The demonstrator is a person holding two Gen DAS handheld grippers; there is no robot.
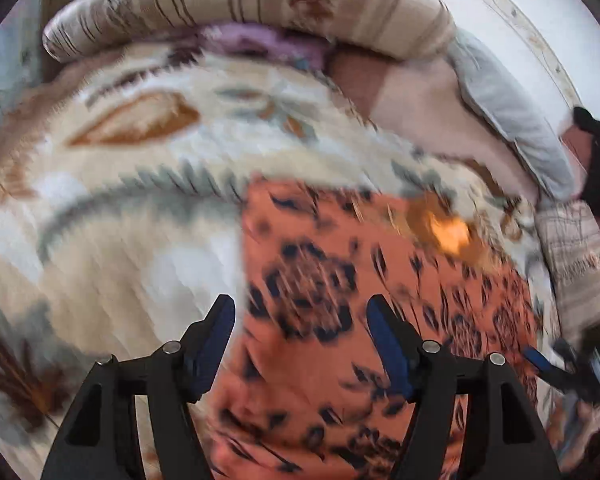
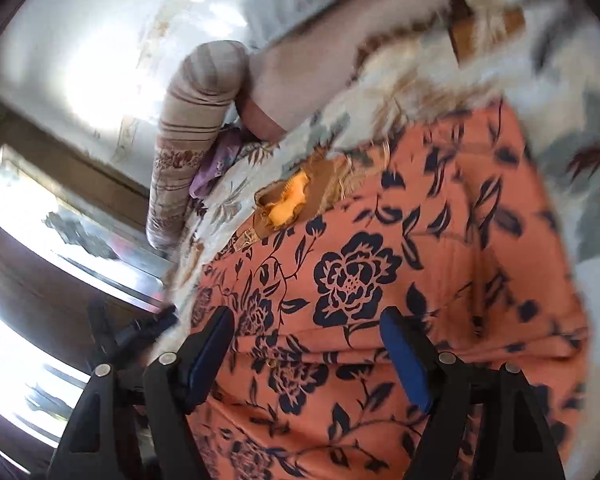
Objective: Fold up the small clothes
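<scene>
An orange garment with a dark navy flower print [image 1: 320,280] lies flat on a cream patterned blanket [image 1: 112,208]. My left gripper [image 1: 300,320] is open above the garment's left edge, holding nothing. The right gripper shows at the far right of the left wrist view [image 1: 568,364]. In the right wrist view the same garment [image 2: 380,280] fills the middle, and my right gripper [image 2: 306,332] is open just above it, empty. The left gripper shows dimly at its left [image 2: 140,332]. A small yellow-orange patch [image 2: 288,200] sits at the garment's far edge.
A striped beige bolster [image 1: 240,4] lies along the far side of the blanket, with a purple cloth [image 1: 260,44] and pink and grey bedding [image 1: 512,120] beside it. A white wall [image 2: 80,60] and a window [image 2: 40,220] are behind the bed.
</scene>
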